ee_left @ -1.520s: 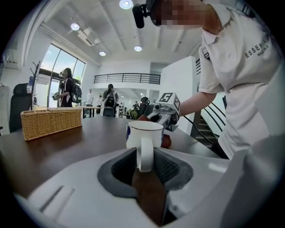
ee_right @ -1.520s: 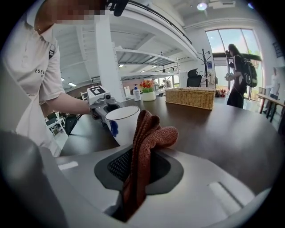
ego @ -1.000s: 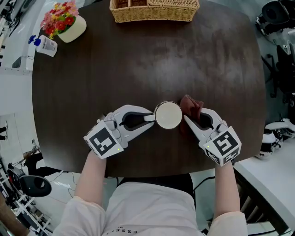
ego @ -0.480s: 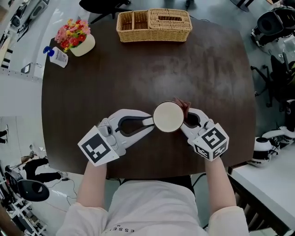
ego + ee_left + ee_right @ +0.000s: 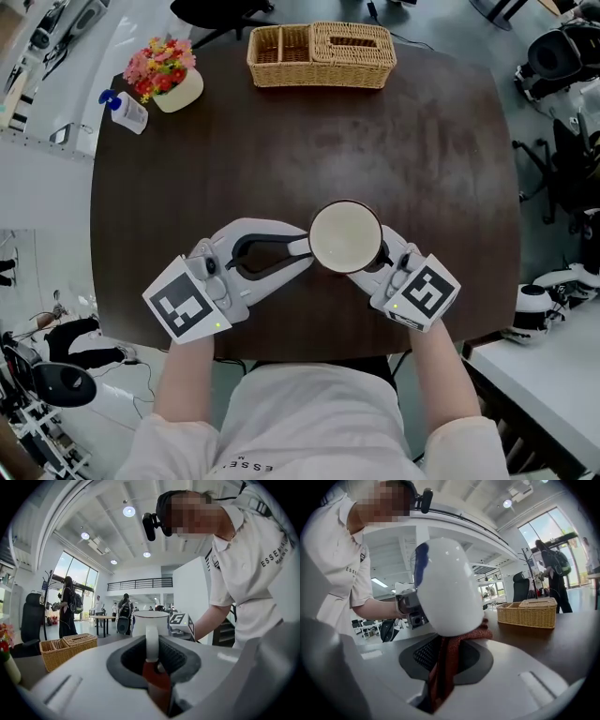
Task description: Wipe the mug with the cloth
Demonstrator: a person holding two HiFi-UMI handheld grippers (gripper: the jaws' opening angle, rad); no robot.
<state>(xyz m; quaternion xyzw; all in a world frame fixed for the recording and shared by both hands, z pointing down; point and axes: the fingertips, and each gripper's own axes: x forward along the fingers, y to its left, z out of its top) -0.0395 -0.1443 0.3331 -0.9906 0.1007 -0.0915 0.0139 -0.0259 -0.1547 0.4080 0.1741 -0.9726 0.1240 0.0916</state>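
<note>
Now pinching the white mug's (image 5: 345, 236) handle (image 5: 151, 641) in the left claw (image 5: 151, 654) above the table (image 5: 281, 141), right claw (image 5: 440, 677) clamped on the red cloth (image 5: 468, 633) against its lower side. Could twist free if rubbed hard.

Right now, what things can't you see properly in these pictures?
- The cloth: in the head view it is hidden beneath the mug.
- The handle of the mug: in the right gripper view the mug's own body hides it.
- The label on the bottle: too small to read in the head view.
</note>
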